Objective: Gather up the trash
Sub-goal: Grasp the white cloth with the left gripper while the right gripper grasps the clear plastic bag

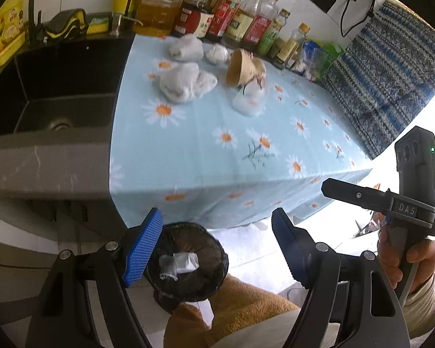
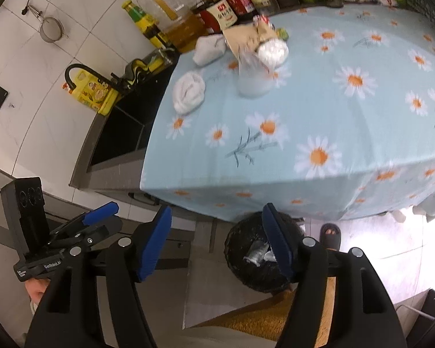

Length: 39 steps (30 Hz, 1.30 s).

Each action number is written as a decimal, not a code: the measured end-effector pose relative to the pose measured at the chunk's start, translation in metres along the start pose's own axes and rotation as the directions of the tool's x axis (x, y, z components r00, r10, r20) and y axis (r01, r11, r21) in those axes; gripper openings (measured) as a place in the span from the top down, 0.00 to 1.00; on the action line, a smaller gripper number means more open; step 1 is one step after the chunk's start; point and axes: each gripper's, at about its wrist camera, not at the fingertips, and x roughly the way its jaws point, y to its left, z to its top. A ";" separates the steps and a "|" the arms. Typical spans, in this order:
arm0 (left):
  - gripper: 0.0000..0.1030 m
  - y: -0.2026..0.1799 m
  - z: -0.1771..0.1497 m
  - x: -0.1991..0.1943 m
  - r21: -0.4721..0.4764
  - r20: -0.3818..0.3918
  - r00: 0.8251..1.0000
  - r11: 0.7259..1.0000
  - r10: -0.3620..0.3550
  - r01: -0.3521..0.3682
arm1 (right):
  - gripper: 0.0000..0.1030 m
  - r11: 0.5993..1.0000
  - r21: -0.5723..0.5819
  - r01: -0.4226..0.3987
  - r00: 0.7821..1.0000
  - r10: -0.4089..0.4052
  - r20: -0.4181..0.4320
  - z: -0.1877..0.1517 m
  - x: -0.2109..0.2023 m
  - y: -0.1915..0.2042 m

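Both hand-held grippers hanging empty above the bin

The left hand-held gripper (image 1: 217, 249) and right hand-held gripper (image 2: 217, 243) are gaping wide, gripping nothing, over the black mesh bin (image 1: 185, 264) already containing clear wrappers (image 1: 178, 264); white crumpled bags (image 1: 185, 82), a tipped paper cup (image 1: 240, 68) and a plastic cup (image 2: 252, 75) are lying on the daisy-cloth worktop (image 1: 217, 150).

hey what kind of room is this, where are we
Most likely a home kitchen: a dark sink with a faucet is set in the counter, a row of oil and sauce bottles lines the tiled wall, and a daisy-print cloth covers the worktop.
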 end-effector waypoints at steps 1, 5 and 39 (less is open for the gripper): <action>0.27 -0.001 0.004 -0.001 0.000 0.005 1.000 1.000 0.001 -0.001 | 0.33 1.000 -0.006 0.001 1.000 -0.001 0.008 0.006 -0.002 0.001; 0.27 -0.003 0.025 -0.002 0.000 0.027 1.000 1.000 0.007 -0.007 | 0.26 1.000 -0.024 0.007 1.000 -0.006 0.031 0.024 -0.007 -0.001; 0.16 -0.001 0.152 0.075 -0.092 -0.038 0.979 0.975 0.202 -0.204 | 0.20 0.995 -0.097 0.032 0.992 -0.043 -0.115 0.168 0.111 -0.047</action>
